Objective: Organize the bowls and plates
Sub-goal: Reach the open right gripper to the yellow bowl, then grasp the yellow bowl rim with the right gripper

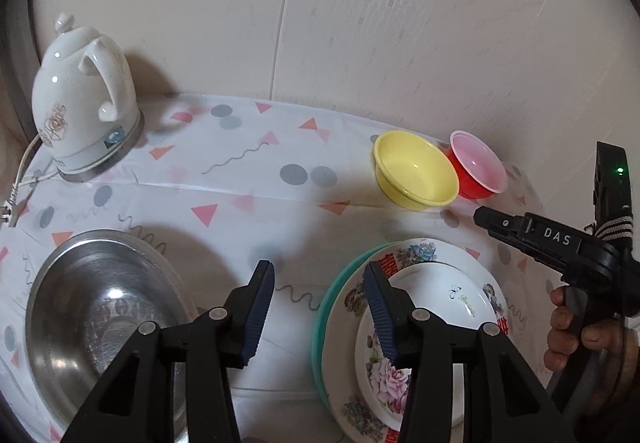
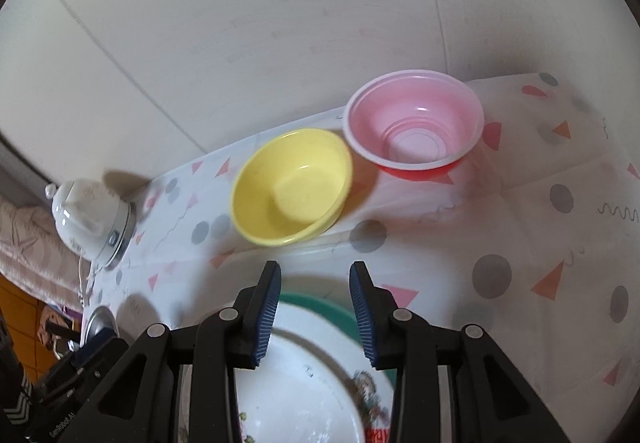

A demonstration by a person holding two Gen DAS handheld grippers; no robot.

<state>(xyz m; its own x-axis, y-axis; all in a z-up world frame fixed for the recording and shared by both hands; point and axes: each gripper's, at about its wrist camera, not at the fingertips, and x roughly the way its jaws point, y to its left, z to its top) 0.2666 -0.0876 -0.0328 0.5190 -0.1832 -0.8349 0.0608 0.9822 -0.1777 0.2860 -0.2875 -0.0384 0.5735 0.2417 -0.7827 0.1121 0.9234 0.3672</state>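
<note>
both grippers — left gripper (image 1: 320, 307) and right gripper (image 2: 314, 309) — spread wide, holding nothing, above 3 stacked plates (image 1: 436, 283); yellow bowl (image 2: 290, 187) touches red bowl (image 2: 414, 123).

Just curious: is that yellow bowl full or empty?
Empty. The yellow bowl sits upright, and the right wrist view shows its bare yellow bottom.

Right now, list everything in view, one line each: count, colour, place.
Yellow bowl: one, yellow, far side near wall.
Red bowl: one, red outside, pink inside, right of the yellow one.
Plate stack: teal plate under two floral white plates, near right.
Steel basin: one, silver, near left.
Kettle: one, white, far left.
Tablecloth: white, patterned.
Left gripper: open, empty.
Right gripper: open, above the plates.
</note>
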